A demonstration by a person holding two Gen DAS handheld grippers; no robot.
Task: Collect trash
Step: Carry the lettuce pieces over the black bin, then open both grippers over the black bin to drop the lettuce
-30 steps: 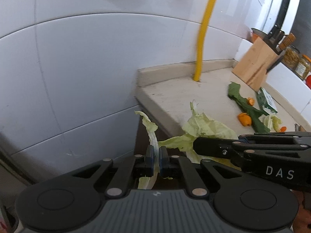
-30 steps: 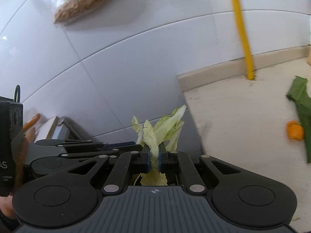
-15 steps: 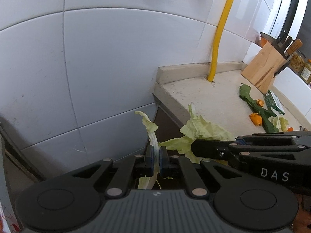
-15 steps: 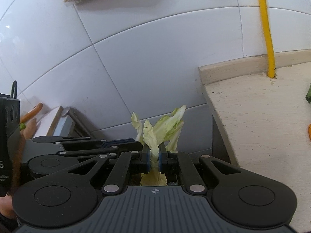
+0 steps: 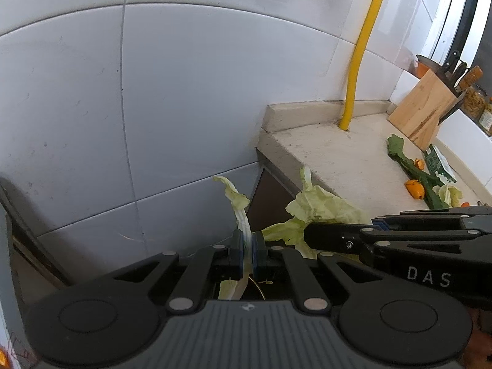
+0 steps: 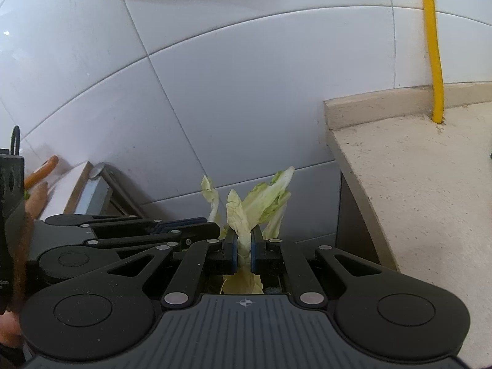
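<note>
My left gripper (image 5: 247, 247) is shut on a thin pale green cabbage leaf (image 5: 236, 203) that sticks up between its pads. My right gripper (image 6: 243, 247) is shut on a bunch of pale cabbage leaves (image 6: 261, 196); it also shows in the left wrist view (image 5: 319, 209), held just right of the left gripper. Both grippers hang in the gap left of the beige countertop (image 5: 338, 160), beyond its end. More scraps lie on the counter: a dark green leaf (image 5: 409, 166), orange peel pieces (image 5: 413, 187) and a small cabbage bit (image 5: 447, 192).
A white tiled wall (image 5: 184, 92) stands close ahead. A yellow pipe (image 5: 359, 61) rises from the counter's back. A wooden knife block (image 5: 421, 113) and jars stand at the far right, with a green carton (image 5: 439, 164) beside the scraps. A metal-edged unit (image 6: 95, 184) is at lower left.
Both grippers have moved left and off the end of the countertop, still holding their cabbage leaves. The counter and its scraps have slid to the right in both views.
</note>
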